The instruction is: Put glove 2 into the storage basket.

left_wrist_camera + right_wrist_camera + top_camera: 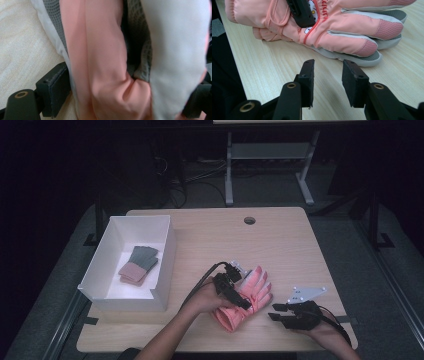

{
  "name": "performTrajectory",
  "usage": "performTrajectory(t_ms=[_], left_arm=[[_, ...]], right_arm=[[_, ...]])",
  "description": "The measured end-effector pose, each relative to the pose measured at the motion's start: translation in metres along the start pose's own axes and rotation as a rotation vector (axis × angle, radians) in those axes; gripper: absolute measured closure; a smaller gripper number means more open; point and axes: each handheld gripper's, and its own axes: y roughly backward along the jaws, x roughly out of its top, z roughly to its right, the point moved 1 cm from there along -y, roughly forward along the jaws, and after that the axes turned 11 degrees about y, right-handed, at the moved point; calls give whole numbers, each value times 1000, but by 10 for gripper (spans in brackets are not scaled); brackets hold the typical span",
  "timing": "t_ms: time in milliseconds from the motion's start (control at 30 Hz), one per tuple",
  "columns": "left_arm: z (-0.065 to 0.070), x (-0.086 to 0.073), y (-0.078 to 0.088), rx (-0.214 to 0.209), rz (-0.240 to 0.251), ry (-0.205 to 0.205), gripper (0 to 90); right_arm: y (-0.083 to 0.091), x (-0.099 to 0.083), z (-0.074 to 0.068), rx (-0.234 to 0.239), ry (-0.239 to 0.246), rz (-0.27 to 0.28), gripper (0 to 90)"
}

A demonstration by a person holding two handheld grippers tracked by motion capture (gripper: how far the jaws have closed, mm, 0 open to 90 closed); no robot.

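Pink gloves (245,299), 2 of them stacked as a pair, lie on the wooden table (280,245) to the right of the white box (165,255), toward the table's near edge. Their fingers point away from the person and the cuffs face the near edge. From the right gripper view, the pair (332,27) lies flat with grey palm fabric and pale trim showing along the lower glove, and mesh-like pink patches at the fingertips.

Left gripper (232,287) sits right on the gloves, on the side nearer the white box. Its jaws are pinching the pair: in the left gripper view the pink and pale fabric (107,62) is bunched between the 2 black pads, with the padded jaw pressed against the cloth on one side.

Right gripper (280,312) rests on the far side of the gloves from the white box, just beside them and not touching. Its jaws (327,80) are spread, with bare table between the 2 pads, pointing toward the gloves' fingertips.

Inside the white box lies a folded grey and pink item (139,265), well apart from the gloves. A round hole (249,220) sits in the table beyond the gloves, near the far edge.
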Motion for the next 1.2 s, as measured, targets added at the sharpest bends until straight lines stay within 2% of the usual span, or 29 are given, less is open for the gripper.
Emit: performTrajectory(t_ms=[133, 300, 400, 533, 733, 833, 967, 1000, 1133, 1200], left_arm=[[0, 0, 1, -20, -8, 10, 214], [-4, 1, 3, -66, -34, 45, 370], [-4, 2, 4, -81, -38, 62, 483], [-6, 2, 6, -103, -33, 70, 568], [-11, 1, 13, -154, -9, 102, 602], [-9, 1, 17, -149, -12, 95, 604], [-9, 2, 25, -131, 2, 94, 606], [-10, 2, 28, -127, 7, 101, 607], [-11, 1, 35, -123, 29, 119, 610], [-13, 1, 39, -130, 31, 123, 609]], right_arm=[[1, 0, 0, -2, 0, 2, 625], [1, 0, 0, 0, 0, 5, 615], [-1, 0, -1, 12, 1, 1, 551], [-3, 0, -1, 10, 3, -4, 469], [-4, -1, 0, 8, -25, 11, 371], [-6, -2, 1, 10, -33, 10, 328], [-8, -2, 1, 1, -50, 14, 211], [-8, -2, 2, -9, -59, 15, 171], [-7, -3, 5, -30, -103, -4, 116], [-6, -3, 6, -33, -120, 8, 87]])
